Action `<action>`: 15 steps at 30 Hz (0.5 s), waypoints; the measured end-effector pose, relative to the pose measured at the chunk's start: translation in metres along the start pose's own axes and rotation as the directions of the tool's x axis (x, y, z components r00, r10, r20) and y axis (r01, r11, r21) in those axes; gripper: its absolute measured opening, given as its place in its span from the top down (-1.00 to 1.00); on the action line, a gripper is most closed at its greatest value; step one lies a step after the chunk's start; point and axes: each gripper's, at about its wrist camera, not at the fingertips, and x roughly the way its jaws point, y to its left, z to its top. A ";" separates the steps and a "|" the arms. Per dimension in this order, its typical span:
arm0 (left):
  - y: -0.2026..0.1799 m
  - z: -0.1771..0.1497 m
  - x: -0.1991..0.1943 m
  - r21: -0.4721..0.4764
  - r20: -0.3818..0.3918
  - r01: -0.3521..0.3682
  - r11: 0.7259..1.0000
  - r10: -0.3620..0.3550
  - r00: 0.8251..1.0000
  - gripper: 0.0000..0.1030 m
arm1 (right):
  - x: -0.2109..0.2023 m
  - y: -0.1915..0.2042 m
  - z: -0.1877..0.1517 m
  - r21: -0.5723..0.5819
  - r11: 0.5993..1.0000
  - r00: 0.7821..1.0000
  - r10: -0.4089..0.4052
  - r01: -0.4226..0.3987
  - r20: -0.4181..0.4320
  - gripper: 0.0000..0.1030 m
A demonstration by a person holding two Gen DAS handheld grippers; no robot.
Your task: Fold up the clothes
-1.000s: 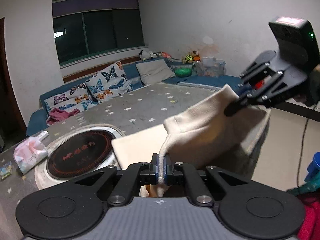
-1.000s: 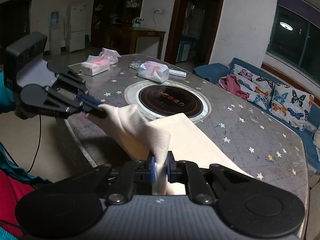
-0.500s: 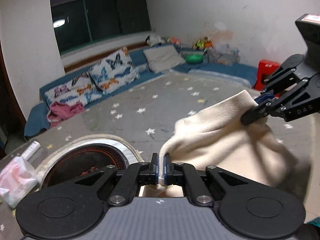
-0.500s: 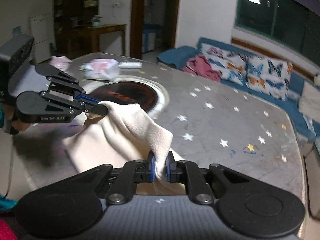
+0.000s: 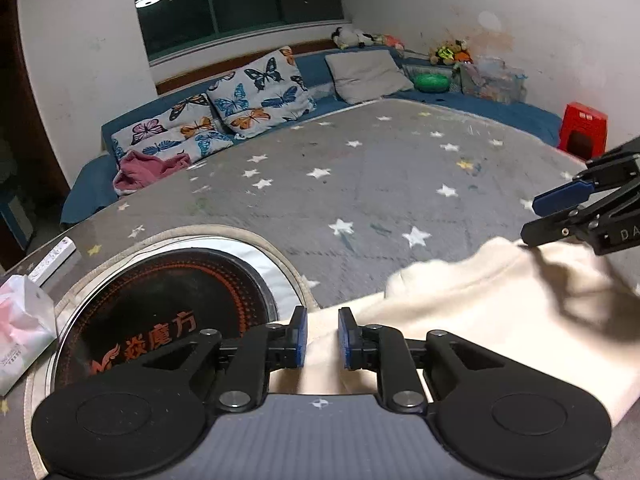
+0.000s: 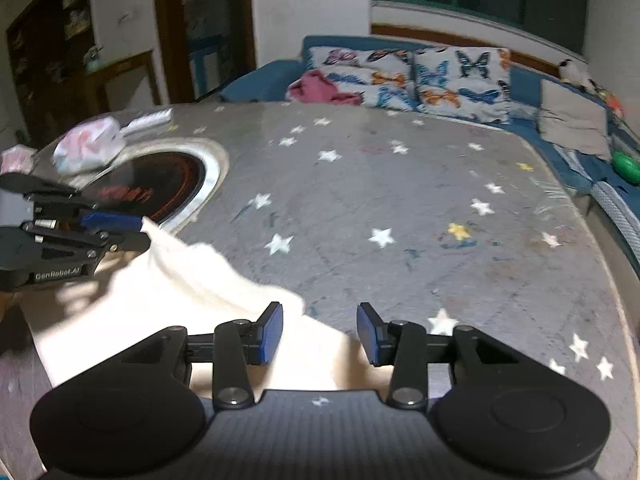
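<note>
Both hand-held grippers, left (image 5: 322,337) and right (image 6: 320,335), are sitting released over the cream garment (image 5: 480,312); it's looking soft, light and floppy, so I'd be pinching a hem edge.

The left gripper (image 6: 136,230) reads "GenRobot.AI"; the cooktop (image 5: 160,304) perhaps "焱魔方".
</note>
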 end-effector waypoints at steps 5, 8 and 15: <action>-0.013 0.004 -0.002 0.025 0.001 0.059 0.998 -0.059 0.998 0.63 | -0.012 0.009 0.005 0.001 0.999 0.999 0.037 -0.037 0.020 0.40; -0.021 0.007 -0.003 0.039 0.001 0.094 0.995 -0.094 0.996 0.63 | -0.007 0.022 0.006 -0.013 0.996 0.996 0.089 -0.089 -0.007 0.52; -0.025 0.008 0.013 0.036 -0.021 0.105 0.994 -0.104 0.994 0.62 | 0.022 0.034 0.002 -0.034 0.995 0.994 0.087 -0.089 -0.065 0.58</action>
